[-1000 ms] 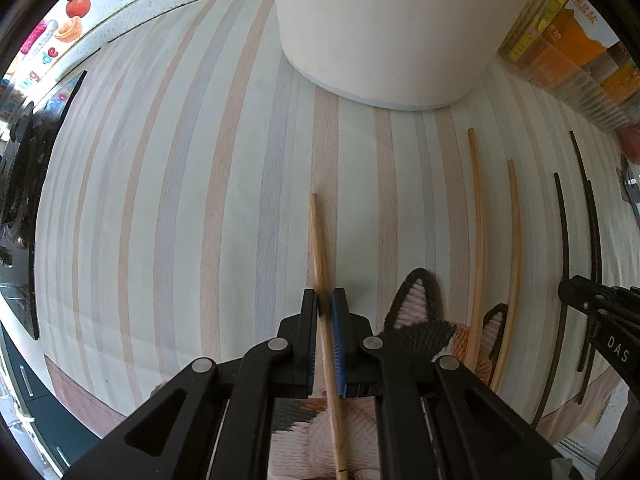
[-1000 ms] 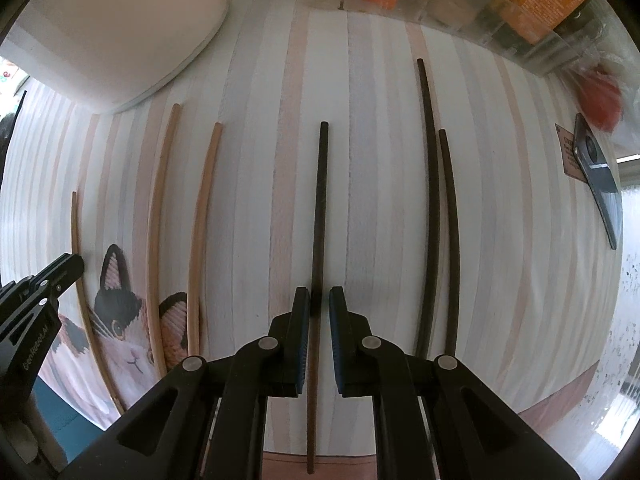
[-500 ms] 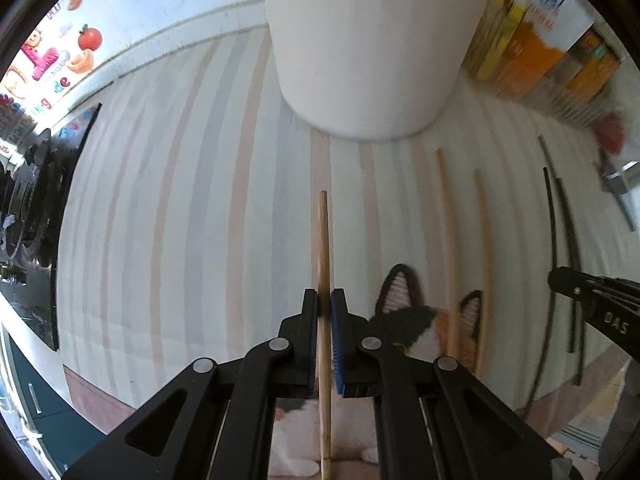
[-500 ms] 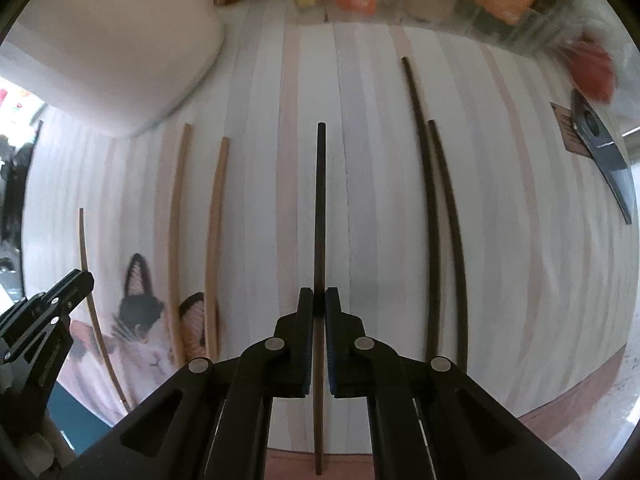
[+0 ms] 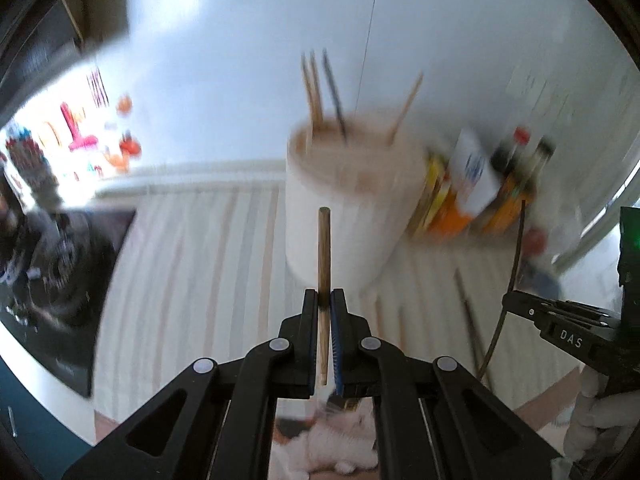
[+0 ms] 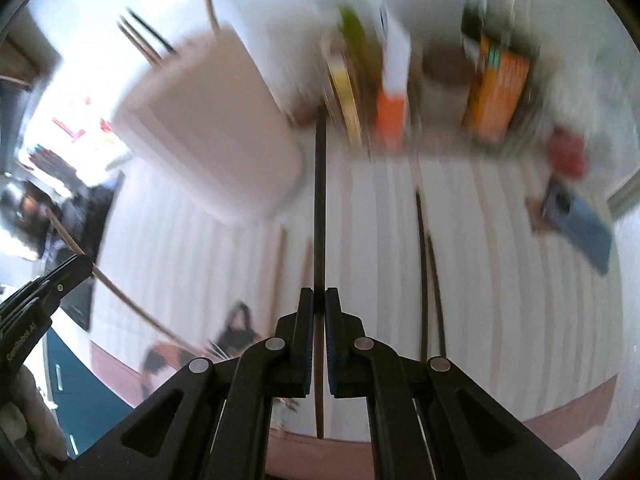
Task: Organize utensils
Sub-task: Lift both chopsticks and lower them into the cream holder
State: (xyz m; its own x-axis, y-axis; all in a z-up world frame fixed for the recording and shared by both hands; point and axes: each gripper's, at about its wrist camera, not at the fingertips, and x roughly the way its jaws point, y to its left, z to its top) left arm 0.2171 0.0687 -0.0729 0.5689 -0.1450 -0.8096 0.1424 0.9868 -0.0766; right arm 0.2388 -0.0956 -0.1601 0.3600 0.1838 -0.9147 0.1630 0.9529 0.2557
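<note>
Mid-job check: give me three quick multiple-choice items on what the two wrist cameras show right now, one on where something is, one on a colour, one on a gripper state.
1. Where do the chopsticks already put away stand?
A. in the white pot
B. on the phone
C. among the cartons

2. What colour is the chopstick in the right gripper?
A. light wood
B. dark
C. red

3. How is the left gripper?
A. wide open and empty
B. shut on a light wooden chopstick
C. shut on a spoon

Answers:
1 A: several sticks poke out of the top of the white pot.
2 B: the right gripper pinches a dark chopstick, which runs up between its pads.
3 B: the left gripper has its pads closed on a light wooden chopstick, which is lifted off the striped mat.
</note>
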